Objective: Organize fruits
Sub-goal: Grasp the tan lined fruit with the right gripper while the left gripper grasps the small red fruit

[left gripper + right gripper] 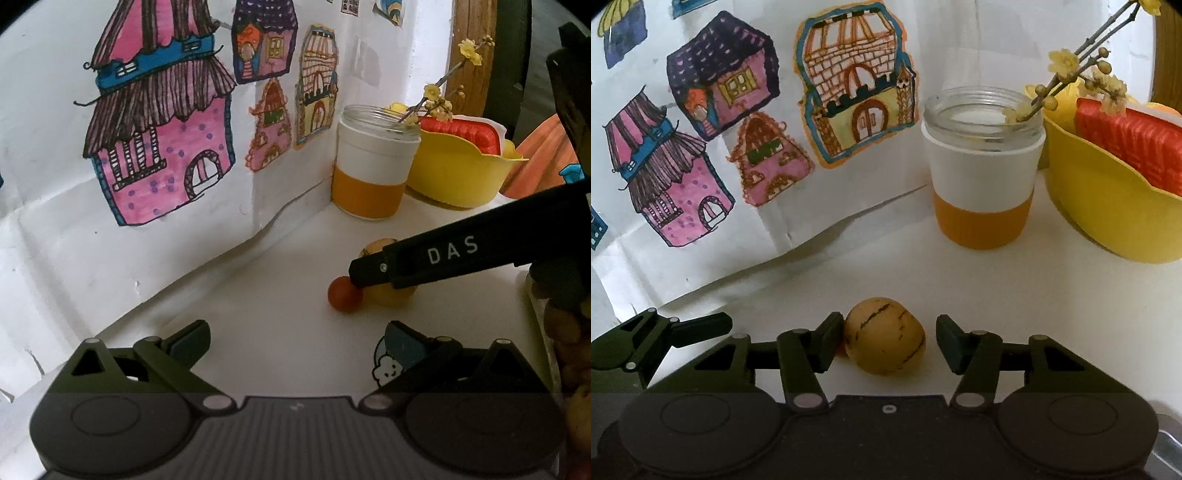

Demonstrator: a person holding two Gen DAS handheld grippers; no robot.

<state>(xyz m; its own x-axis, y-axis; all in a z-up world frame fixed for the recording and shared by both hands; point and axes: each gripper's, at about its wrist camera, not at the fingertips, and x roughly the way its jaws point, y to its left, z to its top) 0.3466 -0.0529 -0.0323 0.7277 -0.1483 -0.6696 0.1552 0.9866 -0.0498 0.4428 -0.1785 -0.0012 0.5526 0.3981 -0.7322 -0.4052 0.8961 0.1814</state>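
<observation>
A yellow-tan fruit with thin dark stripes [886,338] lies on the white tabletop between the jaws of my right gripper [890,343]. The left pad [831,343] touches its side. The right pad [951,345] stands a little apart from it, so the jaws are open around it. In the left wrist view one black finger of the right gripper [369,271] reaches in from the right over this fruit [391,295]. A small red fruit [343,295] lies right beside it. My left gripper [297,343] hovers nearer, open, with nothing between its fingers.
At the back stand a glass jar with a white and orange sleeve [982,184], holding a twig of yellow flowers, and a yellow bowl [1108,221] with a red-orange item inside. A wall with house drawings [701,166] runs along the left. Several brownish fruits [570,332] lie at the right edge.
</observation>
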